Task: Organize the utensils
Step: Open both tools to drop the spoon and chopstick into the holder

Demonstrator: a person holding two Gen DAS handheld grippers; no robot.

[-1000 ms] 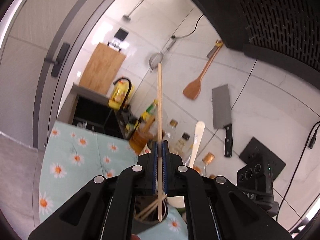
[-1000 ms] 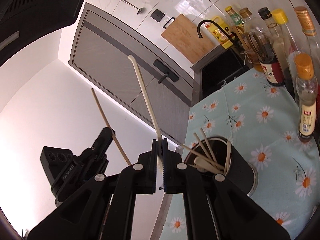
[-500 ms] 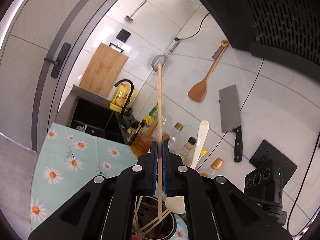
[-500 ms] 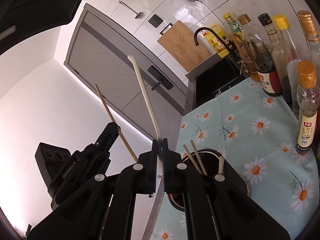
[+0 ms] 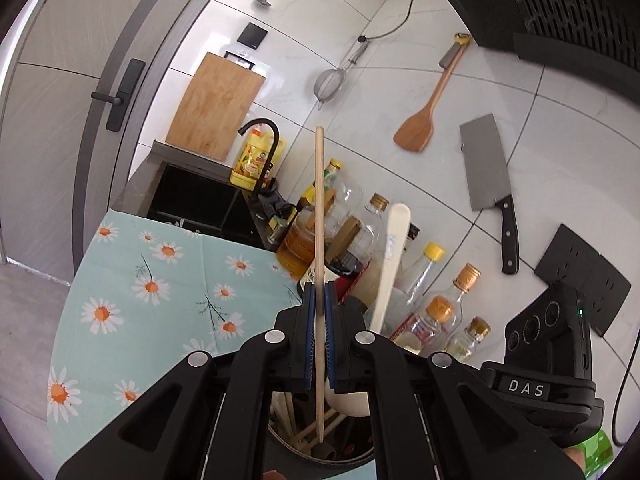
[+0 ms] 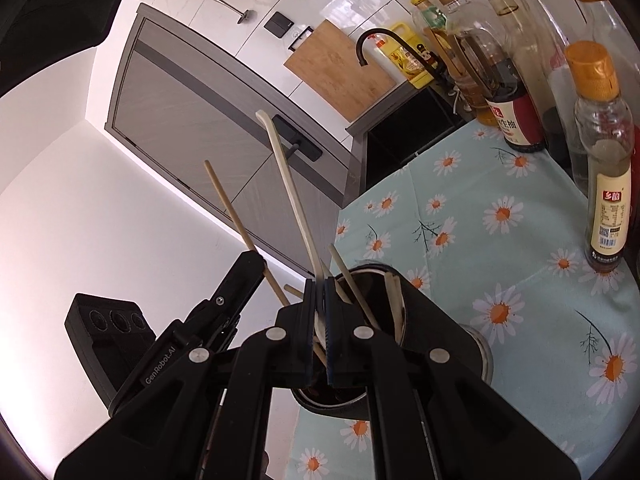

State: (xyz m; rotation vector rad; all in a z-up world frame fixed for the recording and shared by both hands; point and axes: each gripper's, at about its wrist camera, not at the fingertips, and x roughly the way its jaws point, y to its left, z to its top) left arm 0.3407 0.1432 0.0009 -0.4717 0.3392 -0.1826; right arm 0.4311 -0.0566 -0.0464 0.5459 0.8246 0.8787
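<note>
Left wrist view: the left gripper [image 5: 319, 300] is pressed together on a wooden chopstick [image 5: 319, 208], which stands nearly upright between the blue pads; its top points toward 12 o'clock and its lower tip hangs inside the mouth of the dark utensil holder [image 5: 340, 458] at 6 o'clock. Several other sticks lie inside that holder. A pale spoon [image 5: 390, 256] rises at 1 o'clock, its bowl showing just right of the chopstick above the holder's opening. The right gripper's body [image 5: 548, 344] sits at 4 o'clock.

Right wrist view: the right gripper [image 6: 319, 286] pinches the pale spoon [image 6: 290, 196] by its lower handle, the handle slanting toward 11 o'clock. The utensil holder [image 6: 436, 320] stands directly behind the fingers on the daisy-print tablecloth [image 6: 500, 264], with sticks leaning out of its rim. At 9 o'clock the left gripper [image 6: 240, 280] holds the chopstick [image 6: 230, 208], tilted toward 11 o'clock, beside the holder.

Background: sauce bottles [image 6: 516, 92] line the cloth's far edge at 1 o'clock; a cutting board [image 5: 216, 106], a wooden spatula [image 5: 426, 108] and a cleaver [image 5: 490, 184] hang on the tiled wall.
</note>
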